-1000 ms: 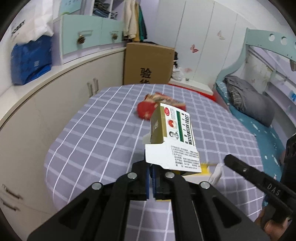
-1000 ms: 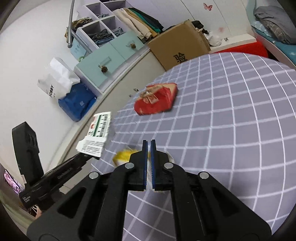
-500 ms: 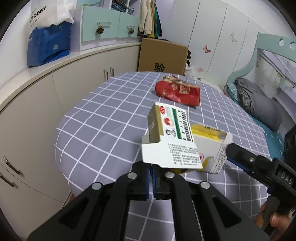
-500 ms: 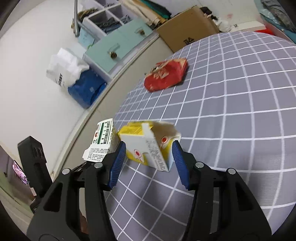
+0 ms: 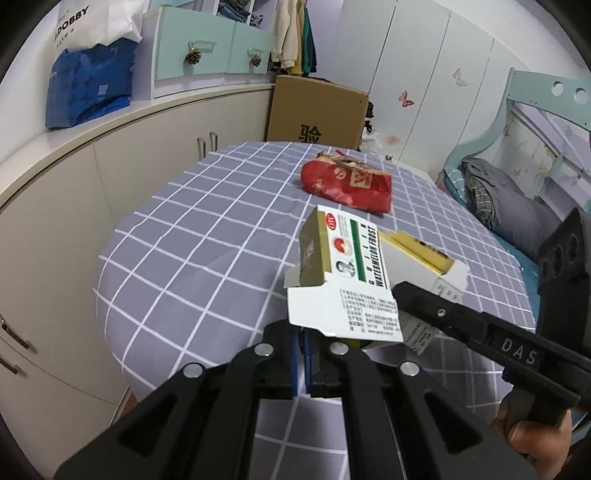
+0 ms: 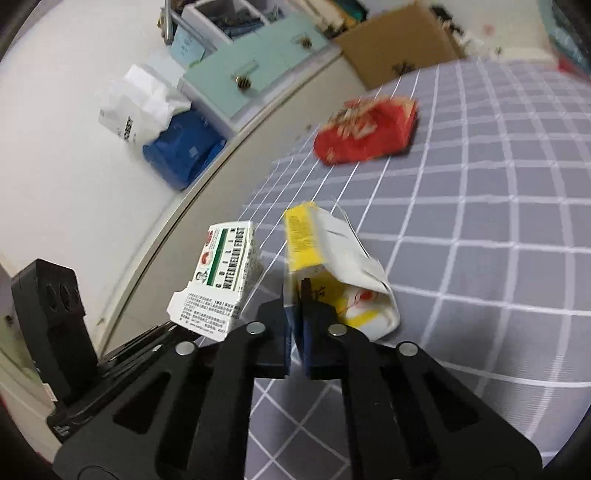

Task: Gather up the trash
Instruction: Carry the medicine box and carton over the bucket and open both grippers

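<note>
Left fingers (image 5: 303, 360): mine, closed flat on the bottom flap of the green-and-white carton (image 5: 345, 280); I hold the carton tilted above the worktop (image 5: 192, 236), clear of its cloth.
Right fingers (image 6: 295, 332): mine, just closed from a wide gap; they now pinch one wall of the yellow-and-white carton (image 6: 332, 266), which is crushed and folded over at its near end.
Green-and-white carton: printed "WATERMELON FROST", open at the lower end, gold side panel facing left in the left wrist view; just beside the yellow-and-white carton, on its left; I cannot tell whether the two touch.
Yellow-and-white carton: near edge of the worktop, open top with yellow lining; whether it rests on the cloth or is lifted I cannot tell.
Red snack bag (image 5: 347, 182): crumpled, lying on the worktop well beyond both cartons, toward the far edge.
Worktop: round-edged, covered by a grey-purple cloth with a white grid.
Surroundings: brown cardboard box (image 5: 317, 110) standing behind the worktop; blue bag (image 5: 88, 88) and white bag (image 5: 96, 22) on the cream cabinet at left; bed (image 5: 517, 206) at right.
Hand (image 5: 532, 435): mine, gripping the handle of the right tool, lower right of the left wrist view.
</note>
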A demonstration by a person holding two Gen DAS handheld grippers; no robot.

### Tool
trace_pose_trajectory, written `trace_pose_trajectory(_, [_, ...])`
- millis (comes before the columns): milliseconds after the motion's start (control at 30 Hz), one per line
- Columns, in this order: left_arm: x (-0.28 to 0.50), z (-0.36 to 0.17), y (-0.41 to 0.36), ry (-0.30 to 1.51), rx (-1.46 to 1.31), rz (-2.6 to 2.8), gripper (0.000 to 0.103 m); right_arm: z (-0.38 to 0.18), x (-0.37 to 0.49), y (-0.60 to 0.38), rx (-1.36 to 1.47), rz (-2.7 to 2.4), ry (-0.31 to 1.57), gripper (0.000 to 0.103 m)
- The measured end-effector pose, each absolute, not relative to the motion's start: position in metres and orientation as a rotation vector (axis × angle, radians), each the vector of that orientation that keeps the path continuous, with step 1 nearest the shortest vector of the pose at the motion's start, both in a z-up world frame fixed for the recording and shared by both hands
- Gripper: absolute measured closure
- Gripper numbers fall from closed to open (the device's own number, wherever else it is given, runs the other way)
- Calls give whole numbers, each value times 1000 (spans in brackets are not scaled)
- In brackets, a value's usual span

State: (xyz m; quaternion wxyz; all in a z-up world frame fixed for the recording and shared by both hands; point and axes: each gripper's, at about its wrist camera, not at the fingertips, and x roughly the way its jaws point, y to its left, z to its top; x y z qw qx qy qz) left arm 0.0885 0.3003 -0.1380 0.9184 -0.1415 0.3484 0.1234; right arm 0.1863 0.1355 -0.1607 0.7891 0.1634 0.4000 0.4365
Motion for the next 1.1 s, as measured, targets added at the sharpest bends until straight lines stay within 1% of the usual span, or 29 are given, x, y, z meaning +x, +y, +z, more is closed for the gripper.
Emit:
trace_pose_trajectory(167, [95, -124, 280, 689, -282, 195, 101, -144, 183, 91, 409, 871, 772, 99])
trace_pose_trajectory(267, [105, -117, 253, 689, -266, 129, 101, -133, 178, 52, 450, 832, 715, 99])
trace_pose_trajectory(467, [131, -110, 166, 721, -206, -62, 101, -114, 157, -47, 513, 688, 585, 99])
trace_pose_trajectory(600, [147, -114, 85, 758, -155, -228, 101, -114, 139, -119, 542, 553, 526, 99])
trace_pose_trajectory(767, [163, -136, -7, 830, -84, -381, 101, -139, 113, -212, 576, 319, 493, 99])
trace_pose_trajectory(867, [174, -162, -61, 897, -29, -458, 101, -165, 104, -252, 592, 203, 517, 99])
trace_pose_trajectory(967, [190, -203, -110, 1001, 29, -514, 101, -204, 103, -285, 610, 91, 584, 99])
trace_pose_trajectory(1100, [213, -264, -153, 1141, 99, -540, 101, -268, 111, -317, 645, -18, 694, 99])
